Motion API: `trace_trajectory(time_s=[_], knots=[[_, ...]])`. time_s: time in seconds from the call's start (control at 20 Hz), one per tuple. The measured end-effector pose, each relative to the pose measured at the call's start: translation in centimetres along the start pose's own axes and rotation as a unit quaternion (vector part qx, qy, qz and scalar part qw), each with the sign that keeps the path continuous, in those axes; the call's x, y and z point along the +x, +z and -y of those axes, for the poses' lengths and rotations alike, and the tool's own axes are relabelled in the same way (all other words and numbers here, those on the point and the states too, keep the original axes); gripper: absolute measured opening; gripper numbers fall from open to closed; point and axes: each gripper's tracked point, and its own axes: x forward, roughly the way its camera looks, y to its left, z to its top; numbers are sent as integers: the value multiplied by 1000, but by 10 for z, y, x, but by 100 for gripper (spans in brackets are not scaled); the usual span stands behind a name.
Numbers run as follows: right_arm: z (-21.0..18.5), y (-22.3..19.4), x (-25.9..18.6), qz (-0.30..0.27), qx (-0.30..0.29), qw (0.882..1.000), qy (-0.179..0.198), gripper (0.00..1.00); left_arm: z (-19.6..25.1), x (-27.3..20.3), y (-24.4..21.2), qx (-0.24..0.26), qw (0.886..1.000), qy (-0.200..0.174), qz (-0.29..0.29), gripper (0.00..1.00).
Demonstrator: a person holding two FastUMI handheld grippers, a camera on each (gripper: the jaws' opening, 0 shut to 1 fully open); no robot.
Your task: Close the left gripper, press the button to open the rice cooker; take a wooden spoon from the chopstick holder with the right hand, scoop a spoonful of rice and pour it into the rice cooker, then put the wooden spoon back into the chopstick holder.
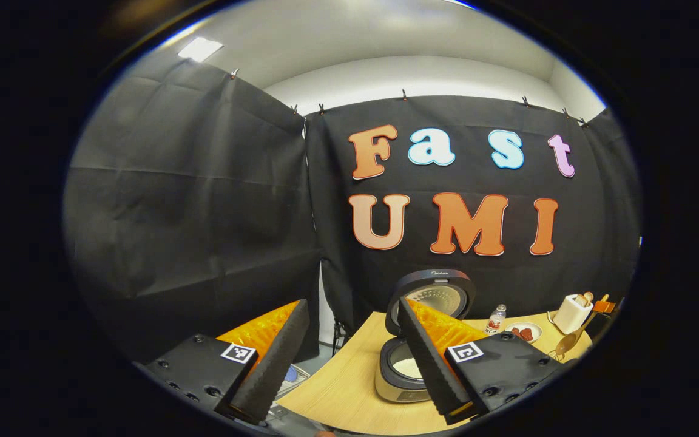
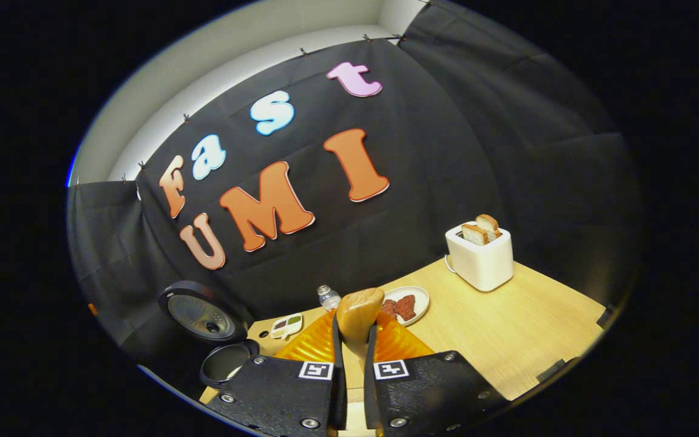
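Wooden spoon: in the right gripper view the wooden spoon [image 2: 358,318] stands up between the two fingers, its bowl rising above the fingertips and its handle running down into the gap between them.
Right gripper: the right gripper [image 2: 352,352] is clamped on the spoon, both fingers pressing its handle from either side, held above the table [image 2: 507,340].
Spoon from afar: in the left gripper view the spoon [image 1: 571,341] hangs tilted at the far right, bowl low, near the white holder [image 1: 573,313] with wooden utensils in it.
Rice cooker: the rice cooker [image 1: 407,370] sits on the table with its lid [image 1: 437,291] swung up; white rice shows in the pot. In the right gripper view it lies low at the left, well apart from the spoon.
Left gripper: the left gripper [image 1: 352,358] is spread wide with nothing between the fingers; its right finger overlaps the cooker in the view.
Around: a plate of red pieces [image 2: 407,305] and a small bottle [image 2: 327,297] lie just beyond the spoon; a white toaster [image 2: 480,255] with two slices of bread stands further right; a small dish [image 2: 286,326] lies left of the bottle.
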Motion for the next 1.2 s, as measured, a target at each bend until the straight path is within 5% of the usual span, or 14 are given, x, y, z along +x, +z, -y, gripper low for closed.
trace_trajectory(time_s=[0.35, 0.8, 1.2], knots=[[-43, -60, -11, -24, -96, 995, 22, 10, -37, -20, 11, 15, 1000, 22, 12, 96], [-28, -157, 20, -79, -159, 984, 2, 10, -72, -32, 18, 61, 996, 59, 11, 100], [-31, -185, 38, -59, -187, 980, 45, 11, -82, -32, -11, 65, 995, 69, -27, 100]])
